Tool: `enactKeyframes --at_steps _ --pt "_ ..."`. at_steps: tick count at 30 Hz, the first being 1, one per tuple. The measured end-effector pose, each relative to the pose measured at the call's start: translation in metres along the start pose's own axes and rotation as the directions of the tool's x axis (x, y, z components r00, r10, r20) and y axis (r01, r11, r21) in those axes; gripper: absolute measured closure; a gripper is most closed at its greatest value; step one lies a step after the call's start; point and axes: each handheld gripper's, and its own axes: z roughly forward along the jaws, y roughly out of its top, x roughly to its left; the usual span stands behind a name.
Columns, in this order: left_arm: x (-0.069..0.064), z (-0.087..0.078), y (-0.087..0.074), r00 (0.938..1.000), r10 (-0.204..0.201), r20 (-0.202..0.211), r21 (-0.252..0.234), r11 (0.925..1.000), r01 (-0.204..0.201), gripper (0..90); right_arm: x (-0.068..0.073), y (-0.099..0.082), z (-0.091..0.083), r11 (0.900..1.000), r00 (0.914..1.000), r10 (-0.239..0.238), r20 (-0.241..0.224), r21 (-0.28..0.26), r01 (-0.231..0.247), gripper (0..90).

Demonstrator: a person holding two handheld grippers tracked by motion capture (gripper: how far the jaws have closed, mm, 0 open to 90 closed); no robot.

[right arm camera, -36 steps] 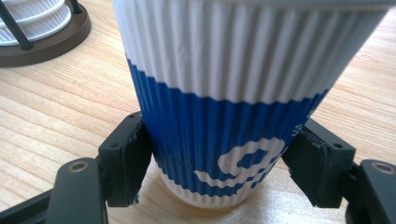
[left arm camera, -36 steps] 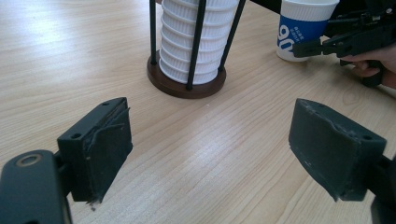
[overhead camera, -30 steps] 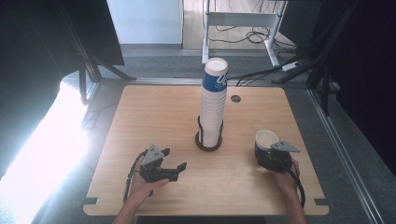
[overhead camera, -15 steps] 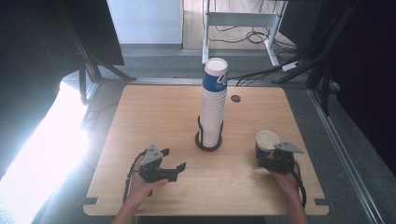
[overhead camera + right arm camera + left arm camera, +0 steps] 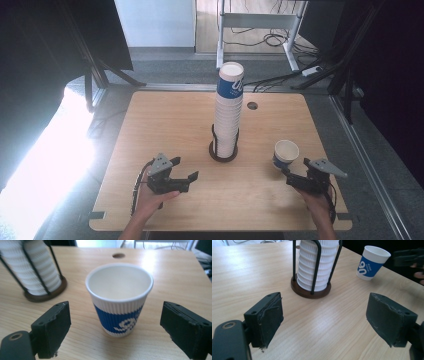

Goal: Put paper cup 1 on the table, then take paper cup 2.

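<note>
Light wooden table (image 5: 165, 125), grey floor (image 5: 165, 75) — harsh glare at left, black curtains (image 5: 40, 45), white desk frame (image 5: 260, 22) behind

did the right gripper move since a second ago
Yes. The right gripper has backed away from the single paper cup toward the table's near edge; its jaws have just opened, and the cup stands free beyond them.

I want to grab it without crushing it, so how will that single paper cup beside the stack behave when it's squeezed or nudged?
The single paper cup is empty and thin-walled, so it is probably very light and would dent under a hard squeeze. Its ribbed sleeve likely gives decent grip. The base is narrower than the rim, so a sideways nudge may tip it.
</note>
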Motion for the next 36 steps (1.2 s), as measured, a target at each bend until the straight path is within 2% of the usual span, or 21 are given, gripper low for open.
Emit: enactKeyframes --at_steps 1,2,3,5,7,8,14,15,17,19,20,24,27,31,36 --pt "-0.001 0.001 0.002 1.0000 0.004 0.000 -0.002 1.0000 -0.004 14.4 0.003 0.005 -0.007 0.9998 0.9997 -0.007 -0.024 -0.020 0.007 10.5" --pt "-0.004 0.003 0.009 0.9999 0.016 0.003 -0.004 0.9999 -0.016 14.3 0.005 0.008 -0.009 0.9994 0.9995 -0.009 -0.029 -0.033 0.008 11.2" --pt "-0.004 0.003 0.009 0.9999 0.016 0.003 -0.004 0.9999 -0.016 14.4 0.005 0.008 -0.009 0.9994 0.9995 -0.009 -0.029 -0.033 0.008 11.2" --pt "-0.006 0.007 0.017 0.9997 0.022 0.008 -0.013 0.9997 -0.022 14.4 0.009 0.012 -0.013 0.9985 0.9981 -0.013 -0.060 -0.053 0.010 13.0" --pt "-0.008 0.012 0.024 0.9996 0.026 0.013 -0.021 0.9995 -0.025 14.3 0.016 0.016 -0.015 0.9983 0.9954 -0.016 -0.094 -0.057 0.010 13.1" --pt "-0.010 0.018 0.032 0.9992 0.038 0.013 -0.019 0.9991 -0.038 14.3 0.018 0.018 -0.015 0.9981 0.9946 -0.019 -0.102 -0.060 0.012 13.1" --pt "-0.010 0.033 0.050 0.9988 0.045 0.020 -0.013 0.9989 -0.045 14.4 0.027 0.023 -0.017 0.9976 0.9873 -0.035 -0.155 -0.065 0.025 13.5" --pt "-0.010 0.036 0.054 0.9986 0.050 0.016 -0.011 0.9987 -0.050 14.4 0.031 0.025 -0.018 0.9973 0.9828 -0.045 -0.179 -0.066 0.033 13.9" --pt "-0.010 0.041 0.058 0.9984 0.056 0.008 -0.010 0.9984 -0.056 14.4 0.032 0.025 -0.018 0.9971 0.9821 -0.050 -0.181 -0.066 0.038 13.9" --pt "-0.010 0.046 0.063 0.9986 0.052 0.001 -0.010 0.9986 -0.052 14.7 0.038 0.026 -0.017 0.9964 0.9767 -0.067 -0.204 -0.064 0.055 13.9" --pt "-0.009 0.048 0.066 0.9986 0.052 0.004 -0.010 0.9986 -0.052 14.7 0.038 0.026 -0.017 0.9964 0.9767 -0.067 -0.204 -0.064 0.055 13.9" --pt "-0.009 0.054 0.076 0.9965 0.084 0.002 -0.017 0.9963 -0.084 14.6 0.044 0.029 -0.017 0.9953 0.9664 -0.082 -0.244 -0.071 0.066 14.6" --pt "-0.008 0.062 0.084 0.9951 0.098 -0.008 -0.013 0.9951 -0.099 14.5 0.047 0.030 -0.015 0.9948 0.9618 -0.087 -0.259 -0.073 0.071 14.9" --pt "-0.004 0.071 0.094 0.9966 0.081 0.012 -0.023 0.9964 -0.081 14.2 0.053 0.031 -0.014 0.9936 0.9531 -0.102 -0.285 -0.075 0.084 15.0" --pt "-0.001 0.079 0.105 0.9957 0.091 0.018 -0.035 0.9953 -0.090 13.1 0.057 0.033 -0.015 0.9926 0.9461 -0.108 -0.305 -0.086 0.086 15.2"
